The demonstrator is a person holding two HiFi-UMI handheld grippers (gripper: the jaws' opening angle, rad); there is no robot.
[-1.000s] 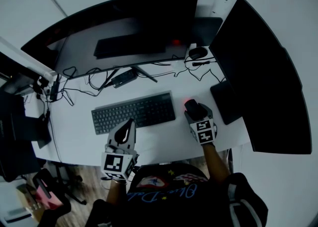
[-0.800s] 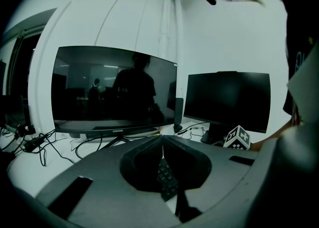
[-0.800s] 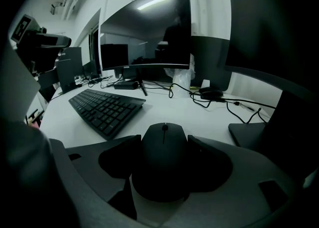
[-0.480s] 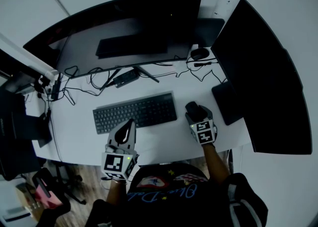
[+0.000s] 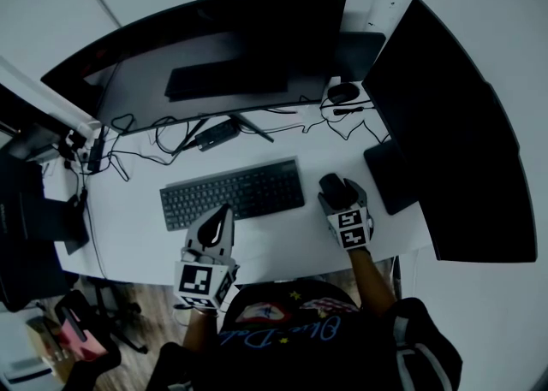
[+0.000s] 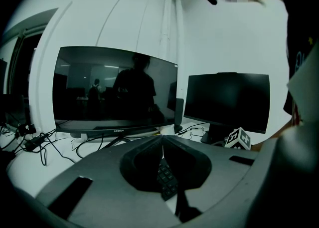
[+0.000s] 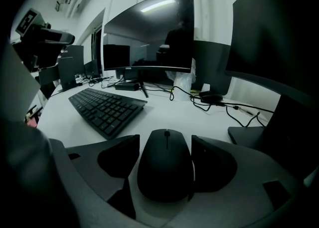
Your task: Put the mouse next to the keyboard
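Finding: the mouse (image 7: 165, 172) is sitting flat on the tabletop (image 5: 291, 239), just beside the right end of the keyboard (image 5: 231, 194), with a narrow strip of bare surface between them. Its nose is pointing toward the monitors, roughly in line with the keyboard's short edge. The base of the right-hand monitor (image 5: 387, 177) is lying near on the far side of the mouse.

Right claw (image 7: 165, 141): you are holding it low over the tabletop with its jaws bracketing the mouse. In the right gripper view, both jaws are pressing against the mouse's flanks with no clear gap on either side, so I am judging the grip as closed on it.

Left claw (image 5: 224, 211): you are keeping it near the front edge of the keyboard. Its jaws are meeting at the tips and gripping nothing. Only a sliver of keys is showing through the hollow behind them.

Step in hand, as I am judging it: the placement itself. The mouse is looking correctly positioned, and only the release is outstanding.

Next move: you are needing to part the right jaws evenly, enough to clear both flanks. Then draw the claw straight back toward yourself or lift it clear. Any sideways drift while a jaw is touching is risking a nudge into the keyboard or toward the monitor base. The left claw is requiring no action.
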